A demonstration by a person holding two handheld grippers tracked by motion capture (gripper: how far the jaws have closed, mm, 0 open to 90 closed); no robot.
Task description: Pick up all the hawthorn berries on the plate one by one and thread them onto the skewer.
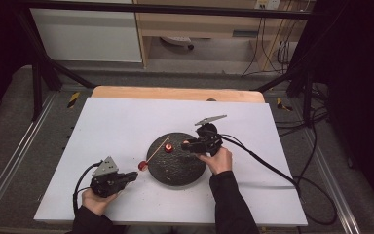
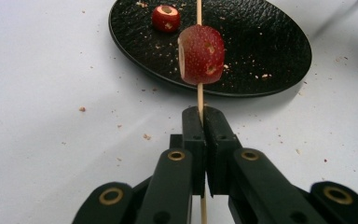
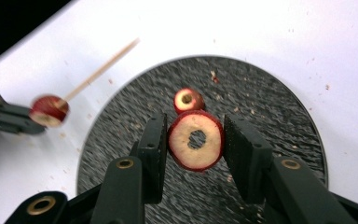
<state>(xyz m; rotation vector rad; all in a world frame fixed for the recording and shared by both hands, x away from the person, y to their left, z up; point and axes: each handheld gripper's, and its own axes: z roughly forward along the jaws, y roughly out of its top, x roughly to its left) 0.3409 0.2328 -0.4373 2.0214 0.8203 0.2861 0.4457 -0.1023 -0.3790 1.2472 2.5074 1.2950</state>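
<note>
Two claws were at work over the white table [image 1: 126,122], each clamped on something. Nearest the person, the left gripper [image 2: 200,122] had its jaws pressed together on a thin wooden skewer [image 2: 199,95], which ran straight out ahead of the tips. Just beyond those tips a cored red fruit piece [image 2: 202,54] sat threaded on the stick, clear of the table, and past it the skewer's point reached over the near rim of a round black plate [image 2: 279,46].

Farther out, the right gripper [image 3: 193,140] was closed on a second fruit ring [image 3: 196,146], the pads pinching its red skin on either side with the pale cut face and the core hole turned toward the camera. Below and just ahead of that ring a smaller cored piece [image 3: 188,100] lay on the plate, with crumbs scattered around it. Off to that claw's left, the skewer and its threaded fruit showed blurred.

The fruit looked light, soft and rather crumbly, so a hard squeeze would likely split the ring; holding it by the skin across its width seemed the sound place. The skewer appeared stiff but slender, best gripped low on the shaft so that the point stays steady for the hole.
</note>
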